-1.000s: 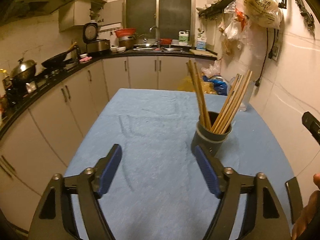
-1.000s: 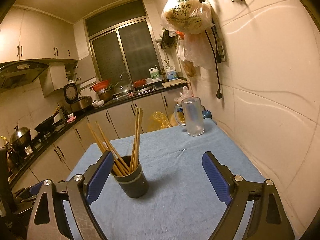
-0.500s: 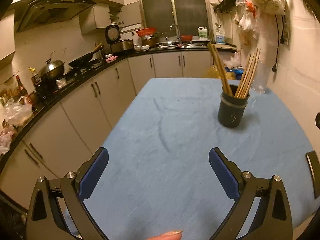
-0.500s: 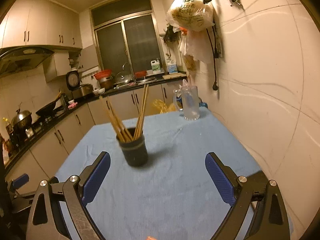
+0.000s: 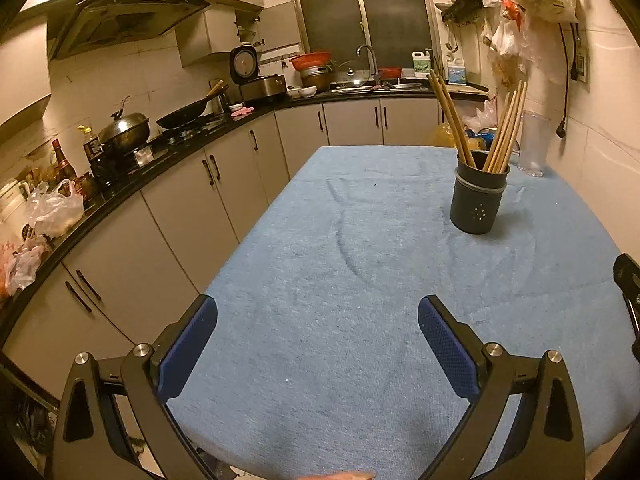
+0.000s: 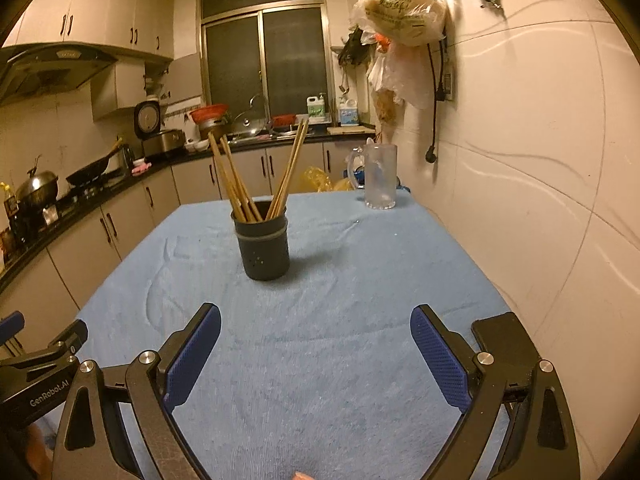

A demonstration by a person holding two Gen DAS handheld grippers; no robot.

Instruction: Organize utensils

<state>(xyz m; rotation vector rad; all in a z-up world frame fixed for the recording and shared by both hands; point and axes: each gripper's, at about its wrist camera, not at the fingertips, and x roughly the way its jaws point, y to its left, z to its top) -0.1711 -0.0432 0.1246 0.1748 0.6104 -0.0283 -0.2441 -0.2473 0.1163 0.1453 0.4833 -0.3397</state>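
A dark round holder (image 5: 478,198) (image 6: 262,243) stands upright on the blue cloth of the table (image 5: 320,280) (image 6: 340,300). Several wooden chopsticks (image 5: 502,132) (image 6: 240,184) lean out of it in two bunches. My left gripper (image 5: 317,322) hovers over the near end of the table, open, with nothing between its blue pads; the holder is well ahead and to the right. My right gripper (image 6: 315,326) is open too and empty, with the holder ahead and slightly left. Part of the left gripper (image 6: 40,356) shows at the lower left of the right wrist view.
A clear glass mug (image 6: 378,178) (image 5: 534,144) stands at the table's far right corner by the wall. A dark flat object (image 6: 502,340) lies near the right table edge. Cabinets and a counter with a wok (image 5: 182,114) run along the left. Bags hang on the right wall (image 6: 400,0).
Both grippers have drawn back from the holder toward the near end of the table, so it looks smaller. The left jaws have spread wider than a second ago.
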